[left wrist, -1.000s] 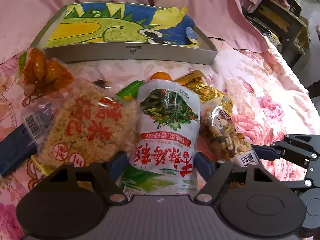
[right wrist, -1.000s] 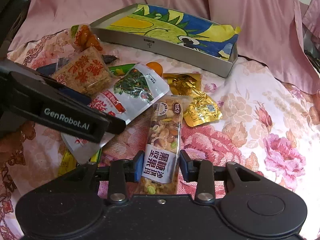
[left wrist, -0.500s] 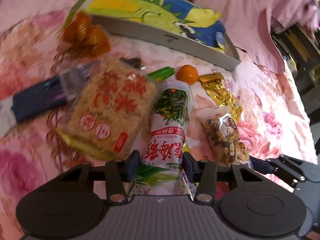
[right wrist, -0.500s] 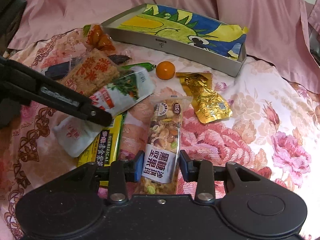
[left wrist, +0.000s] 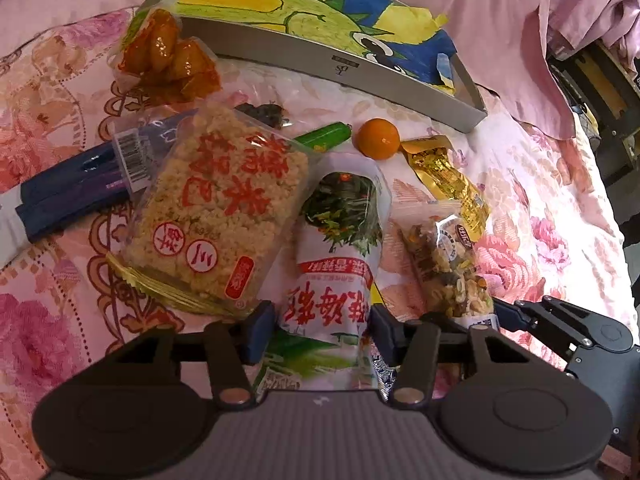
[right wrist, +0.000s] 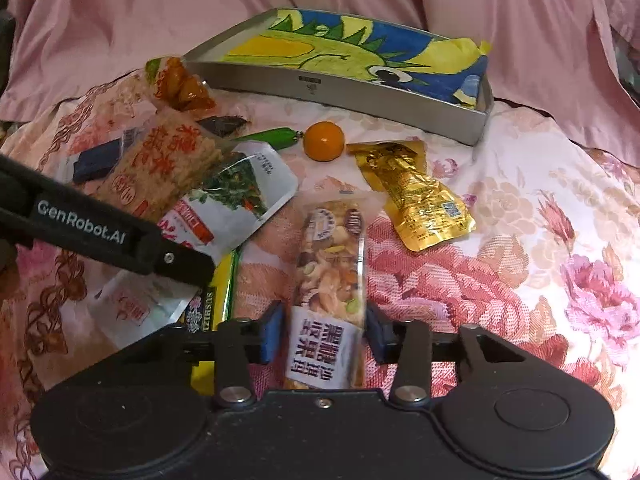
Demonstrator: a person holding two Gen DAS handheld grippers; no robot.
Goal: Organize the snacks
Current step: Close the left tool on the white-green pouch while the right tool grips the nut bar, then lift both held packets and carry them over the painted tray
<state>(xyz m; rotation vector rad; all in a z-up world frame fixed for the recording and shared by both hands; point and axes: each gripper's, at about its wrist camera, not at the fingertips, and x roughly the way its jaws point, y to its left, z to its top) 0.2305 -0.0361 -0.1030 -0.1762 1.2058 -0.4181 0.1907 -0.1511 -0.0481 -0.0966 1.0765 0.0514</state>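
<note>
Snack packs lie scattered on a pink flowered bedspread in front of a grey tray (left wrist: 320,66) lined with a dinosaur drawing. My left gripper (left wrist: 322,332) has its pads pressed on the lower end of a white pouch (left wrist: 340,256) with red print and a greens picture; its jaws are opening slightly. My right gripper (right wrist: 324,332) straddles the labelled end of a clear nut bar (right wrist: 332,264). Its jaws are opening and the pads stand just off the wrapper's sides. The bar lies flat on the cloth.
Left of the pouch lies a rice cracker pack (left wrist: 216,212), with a dark blue pack (left wrist: 72,196) and a bag of orange pieces (left wrist: 164,52) beyond it. A small orange (left wrist: 378,138), green stick (left wrist: 324,136) and gold pouch (left wrist: 444,176) lie before the tray. A yellow pack (right wrist: 224,280) lies under the pouch.
The left jaws closed in on the white pouch and the wrist rolled, squeezing the pouch narrow and uncovering the orange. The right jaws have widened a little around the nut bar.
</note>
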